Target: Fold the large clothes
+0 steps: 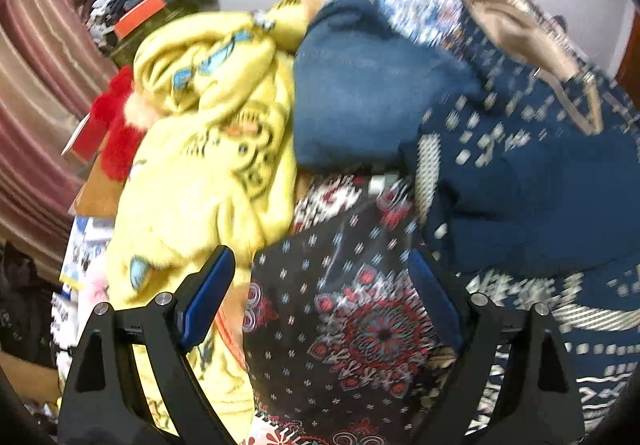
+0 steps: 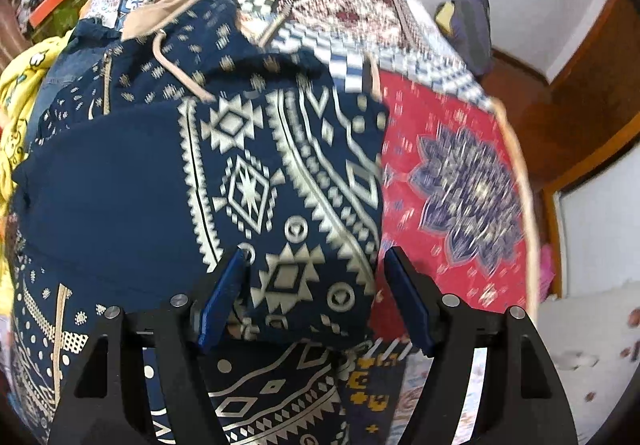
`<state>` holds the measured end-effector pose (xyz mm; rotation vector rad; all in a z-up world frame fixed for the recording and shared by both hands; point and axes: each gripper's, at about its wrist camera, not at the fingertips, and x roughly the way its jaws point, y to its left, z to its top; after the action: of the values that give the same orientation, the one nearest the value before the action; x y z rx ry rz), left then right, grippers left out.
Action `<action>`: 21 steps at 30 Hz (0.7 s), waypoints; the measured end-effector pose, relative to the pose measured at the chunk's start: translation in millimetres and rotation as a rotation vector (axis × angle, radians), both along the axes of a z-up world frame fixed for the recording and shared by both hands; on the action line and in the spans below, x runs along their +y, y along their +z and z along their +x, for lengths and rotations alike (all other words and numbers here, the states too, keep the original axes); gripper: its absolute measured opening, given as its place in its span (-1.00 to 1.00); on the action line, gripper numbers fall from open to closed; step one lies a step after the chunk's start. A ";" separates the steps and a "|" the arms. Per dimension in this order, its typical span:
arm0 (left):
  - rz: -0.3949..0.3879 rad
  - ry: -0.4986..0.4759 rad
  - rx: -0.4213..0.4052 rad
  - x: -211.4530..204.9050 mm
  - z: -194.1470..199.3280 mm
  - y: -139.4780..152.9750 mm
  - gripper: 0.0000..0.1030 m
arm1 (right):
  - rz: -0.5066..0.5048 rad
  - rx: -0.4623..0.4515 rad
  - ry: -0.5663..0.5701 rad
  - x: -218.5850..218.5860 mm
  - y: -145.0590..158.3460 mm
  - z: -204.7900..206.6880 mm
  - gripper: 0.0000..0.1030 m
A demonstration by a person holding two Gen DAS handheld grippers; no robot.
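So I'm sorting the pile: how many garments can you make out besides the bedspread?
3: a yellow printed garment at left, a plain blue one behind it, and the navy patterned hoodie at right. More may lie hidden.

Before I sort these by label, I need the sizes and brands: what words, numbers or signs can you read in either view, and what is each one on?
None can be read.
Yellow garment: dark printed marks that may be lettering, too blurred to read.
Navy patterned hoodie: geometric motifs only, no text.
Patchwork bedspread: patterns only.
Printed sheets at the left edge: too small and blurred.
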<state>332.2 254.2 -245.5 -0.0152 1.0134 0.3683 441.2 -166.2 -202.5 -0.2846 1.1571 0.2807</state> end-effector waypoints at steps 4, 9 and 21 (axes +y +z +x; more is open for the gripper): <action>-0.031 -0.078 -0.084 -15.8 15.0 34.9 0.72 | -0.022 -0.079 0.044 17.9 27.4 4.7 0.33; -0.068 -0.199 -0.169 -51.9 52.4 71.9 0.72 | 0.005 -0.152 0.107 46.3 63.5 21.0 0.33; -0.232 -0.294 -0.169 -81.5 161.8 72.4 0.73 | 0.093 -0.219 0.135 121.1 70.6 77.9 0.33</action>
<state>494.0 172.6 -173.1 -0.1044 0.8709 -0.0200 519.1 -45.0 -132.0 -0.3038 0.9081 0.4105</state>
